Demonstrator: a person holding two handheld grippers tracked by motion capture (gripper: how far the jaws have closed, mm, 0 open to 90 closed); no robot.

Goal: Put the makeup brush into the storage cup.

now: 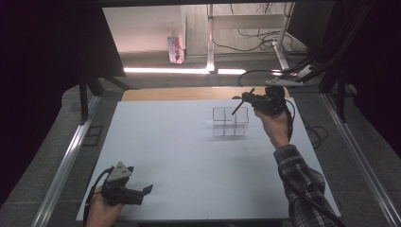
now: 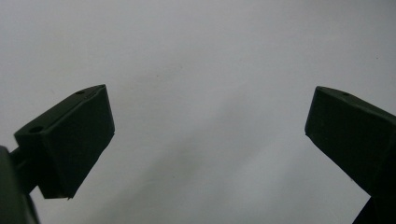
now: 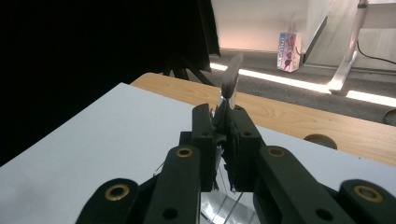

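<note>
A clear box with several compartments (image 1: 230,122) stands on the white tabletop (image 1: 179,156), right of the middle. Just above its far right corner my right gripper (image 1: 247,98) is shut on a thin dark stick-like utensil (image 1: 236,109) that slants down over the box. In the right gripper view the jaws (image 3: 220,114) pinch this utensil, and its grey end (image 3: 231,74) sticks up past the tips. My left gripper (image 1: 147,189) lies low at the table's front left corner. Its jaws (image 2: 208,135) stand wide apart over bare white surface with nothing between them.
A wooden strip (image 1: 189,93) runs behind the white top. Beyond it on the floor are a small carton (image 1: 175,48), desk legs (image 1: 209,38) and loose cables (image 1: 265,40). Black frame posts (image 1: 84,97) stand at the far left, and metal rails (image 1: 359,156) run along both sides.
</note>
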